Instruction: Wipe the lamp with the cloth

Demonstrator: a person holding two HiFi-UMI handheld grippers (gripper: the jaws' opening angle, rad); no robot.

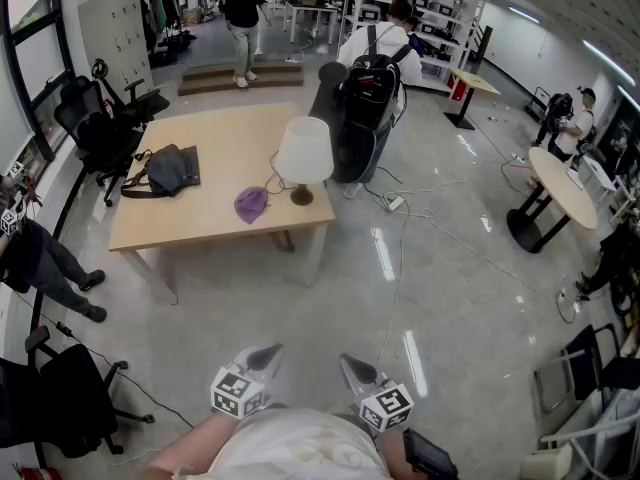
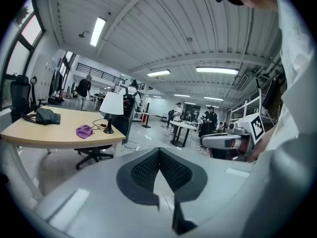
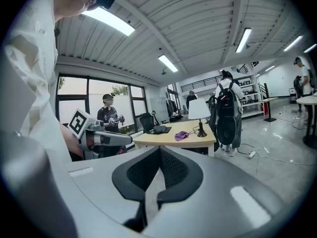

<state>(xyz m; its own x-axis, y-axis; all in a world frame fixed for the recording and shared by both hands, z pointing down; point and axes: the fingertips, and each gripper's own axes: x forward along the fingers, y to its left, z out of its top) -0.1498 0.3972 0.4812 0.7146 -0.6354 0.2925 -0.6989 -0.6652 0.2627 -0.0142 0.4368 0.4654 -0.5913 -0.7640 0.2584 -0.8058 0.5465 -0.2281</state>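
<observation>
A white-shaded lamp (image 1: 303,153) stands on the near right part of a light wooden table (image 1: 200,218), far ahead of me. A crumpled purple cloth (image 1: 251,204) lies just left of the lamp's base. My left gripper (image 1: 264,354) and right gripper (image 1: 353,367) hang side by side near my body, well short of the table, both shut and empty. In the left gripper view the lamp (image 2: 112,105) and cloth (image 2: 84,131) show small at the left. The right gripper view shows the lamp (image 3: 199,110) and cloth (image 3: 181,135) at centre right.
A dark bag (image 1: 170,168) lies on the table's left side. A person with a backpack (image 1: 372,88) stands behind the table's right corner. Office chairs (image 1: 100,128) stand at the left, cables and a power strip (image 1: 395,204) lie on the floor, and a round table (image 1: 560,183) is at the right.
</observation>
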